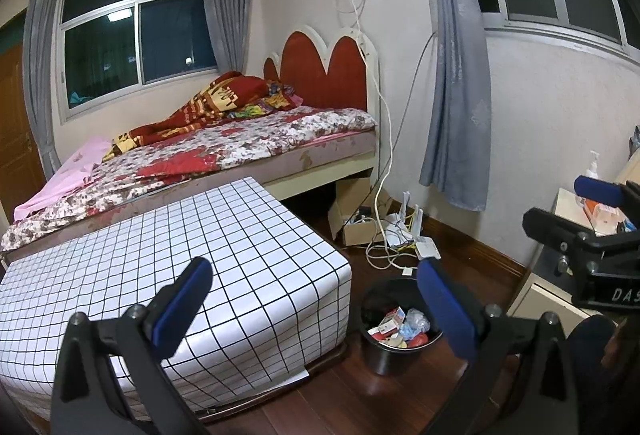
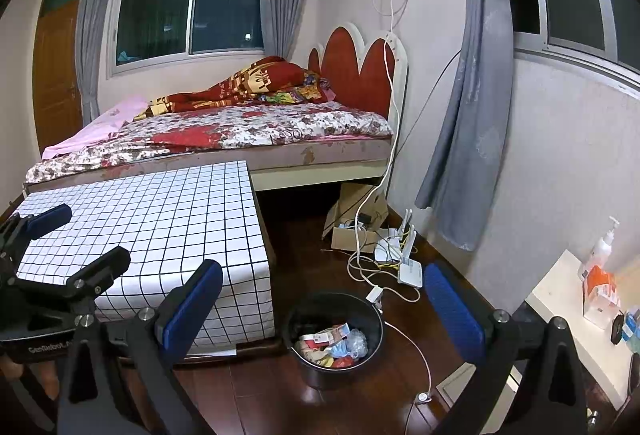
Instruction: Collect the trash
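A black trash bin (image 1: 394, 353) (image 2: 334, 369) stands on the dark wood floor beside a low table with a white grid-patterned cloth (image 1: 192, 267) (image 2: 160, 231). Inside the bin lie crumpled wrappers, a small carton and other trash (image 1: 402, 327) (image 2: 334, 345). My left gripper (image 1: 316, 311) is open with nothing between its blue pads, held above the table's corner and the bin. My right gripper (image 2: 324, 315) is open too and holds nothing, with the bin just below it. Each gripper shows at the edge of the other's view: the right gripper (image 1: 576, 211), the left gripper (image 2: 84, 239).
A bed (image 1: 224, 143) with a red headboard stands behind the table. Cables, a router and a cardboard box (image 2: 360, 231) litter the floor by the wall. A white cabinet (image 2: 580, 319) at the right carries a pump bottle and boxes. Grey curtains hang by both windows.
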### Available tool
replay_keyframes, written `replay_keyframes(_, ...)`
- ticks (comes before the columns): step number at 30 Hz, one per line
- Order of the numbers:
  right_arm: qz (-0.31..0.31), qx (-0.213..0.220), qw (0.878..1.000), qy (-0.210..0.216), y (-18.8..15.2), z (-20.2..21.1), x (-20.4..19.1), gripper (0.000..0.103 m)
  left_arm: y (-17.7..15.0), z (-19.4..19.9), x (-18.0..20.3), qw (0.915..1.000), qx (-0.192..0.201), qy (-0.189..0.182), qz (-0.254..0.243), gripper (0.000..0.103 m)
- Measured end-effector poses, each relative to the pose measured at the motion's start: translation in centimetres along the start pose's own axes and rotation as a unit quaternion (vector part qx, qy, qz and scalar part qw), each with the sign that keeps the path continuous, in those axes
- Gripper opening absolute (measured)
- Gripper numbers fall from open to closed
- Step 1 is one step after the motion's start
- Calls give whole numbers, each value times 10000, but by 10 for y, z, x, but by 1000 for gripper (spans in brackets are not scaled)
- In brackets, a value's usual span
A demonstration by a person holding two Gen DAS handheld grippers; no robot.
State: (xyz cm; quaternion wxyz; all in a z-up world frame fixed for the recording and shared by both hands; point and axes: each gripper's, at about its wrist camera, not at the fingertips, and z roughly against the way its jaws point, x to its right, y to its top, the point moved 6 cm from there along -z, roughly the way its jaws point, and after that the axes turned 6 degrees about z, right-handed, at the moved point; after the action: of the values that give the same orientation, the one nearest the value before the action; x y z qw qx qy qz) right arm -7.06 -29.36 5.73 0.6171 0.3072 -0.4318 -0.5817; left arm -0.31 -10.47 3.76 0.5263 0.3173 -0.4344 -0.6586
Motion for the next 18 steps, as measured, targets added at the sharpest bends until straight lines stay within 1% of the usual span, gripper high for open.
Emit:
replay_keyframes(9, -8, 5, 10000, 0, 0, 0, 1, 102, 1, 0, 3, 10000, 10, 10, -16, 102)
replay_keyframes(18, -18, -8, 10000, -8, -2, -2, 2, 102, 2, 1, 2, 10000, 16, -69, -64, 102)
